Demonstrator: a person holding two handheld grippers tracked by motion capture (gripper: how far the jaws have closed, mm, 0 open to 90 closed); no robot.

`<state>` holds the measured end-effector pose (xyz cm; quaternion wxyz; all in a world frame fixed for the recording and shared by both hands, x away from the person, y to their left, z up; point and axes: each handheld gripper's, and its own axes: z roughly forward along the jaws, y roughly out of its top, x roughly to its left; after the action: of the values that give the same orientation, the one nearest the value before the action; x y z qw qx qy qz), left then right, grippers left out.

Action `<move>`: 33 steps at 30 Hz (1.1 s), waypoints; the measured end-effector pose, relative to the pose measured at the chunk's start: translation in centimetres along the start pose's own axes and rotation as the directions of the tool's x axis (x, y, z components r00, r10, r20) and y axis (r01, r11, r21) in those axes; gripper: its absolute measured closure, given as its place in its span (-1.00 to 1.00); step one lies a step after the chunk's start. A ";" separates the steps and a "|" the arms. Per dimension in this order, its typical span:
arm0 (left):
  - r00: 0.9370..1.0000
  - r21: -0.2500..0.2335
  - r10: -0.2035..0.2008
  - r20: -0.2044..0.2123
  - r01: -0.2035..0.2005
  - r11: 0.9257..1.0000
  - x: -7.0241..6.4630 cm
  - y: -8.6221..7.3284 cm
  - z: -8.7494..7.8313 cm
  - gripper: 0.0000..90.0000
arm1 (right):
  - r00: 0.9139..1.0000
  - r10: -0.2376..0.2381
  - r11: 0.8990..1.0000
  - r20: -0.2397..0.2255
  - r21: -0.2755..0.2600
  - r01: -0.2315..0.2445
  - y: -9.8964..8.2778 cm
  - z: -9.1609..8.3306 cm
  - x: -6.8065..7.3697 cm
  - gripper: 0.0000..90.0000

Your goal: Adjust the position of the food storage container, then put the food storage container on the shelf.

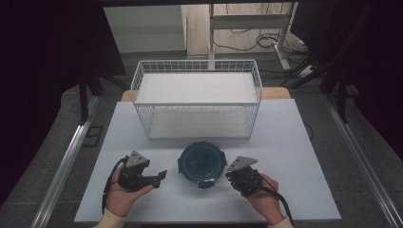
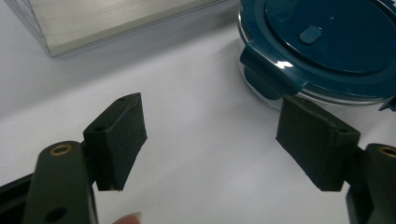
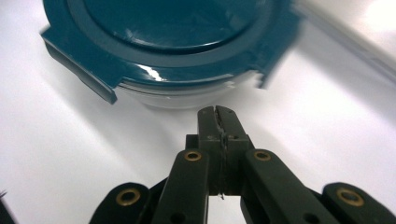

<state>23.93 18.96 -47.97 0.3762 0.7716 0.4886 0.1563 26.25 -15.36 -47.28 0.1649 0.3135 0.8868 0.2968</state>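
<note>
A round clear container with a dark teal clip lid (image 1: 202,161) sits on the white table (image 1: 290,142), between my two grippers. My left gripper (image 1: 161,175) is to its left, held in a hand and pointing right toward it. In the left gripper view the left gripper (image 2: 217,135) is open with only bare table between its pads, and the container (image 2: 336,42) lies ahead to the right. My right gripper (image 1: 231,176) is just right of the container. In the right gripper view the right gripper (image 3: 218,116) is shut on nothing, its tip close to the container (image 3: 173,42) wall.
A white wire basket (image 1: 197,64) with a pale floor stands behind the container at the back of the table. Its lower edge (image 2: 116,18) shows in the left gripper view. Dark floor, metal rails and desk legs surround the table.
</note>
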 end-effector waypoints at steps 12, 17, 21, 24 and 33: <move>1.000 -0.025 -0.028 0.011 0.029 0.999 0.3 0.0 -0.3 -0.50 | 0.967 0.251 0.951 -0.040 -0.173 -0.254 -2.6 -3.0 -5.4 -0.01; 0.999 -0.039 -0.039 0.021 0.040 0.998 0.4 0.0 -0.5 -0.50 | 0.957 0.279 0.940 -0.073 -0.182 -0.288 -3.0 -2.9 -6.0 -0.32; 0.998 -0.049 -0.048 0.037 0.049 0.998 0.5 0.1 -0.7 -0.50 | 0.957 0.277 0.936 -0.086 -0.200 -0.289 -3.0 -2.9 -6.1 -0.37; 0.998 -0.052 -0.056 0.034 0.058 0.997 0.4 0.1 -0.7 -0.51 | 0.955 0.284 0.933 -0.082 -0.207 -0.296 -3.1 -2.8 -6.1 -0.40; 0.996 -0.061 -0.081 0.036 0.083 0.995 0.2 0.2 -0.8 -0.55 | 0.958 0.267 0.933 -0.104 -0.220 -0.283 -3.0 -2.8 -6.0 -0.51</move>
<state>23.69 19.48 -47.27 0.4144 0.7411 0.5085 0.1429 28.04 -22.32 -46.38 0.1251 0.4021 0.7987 0.4298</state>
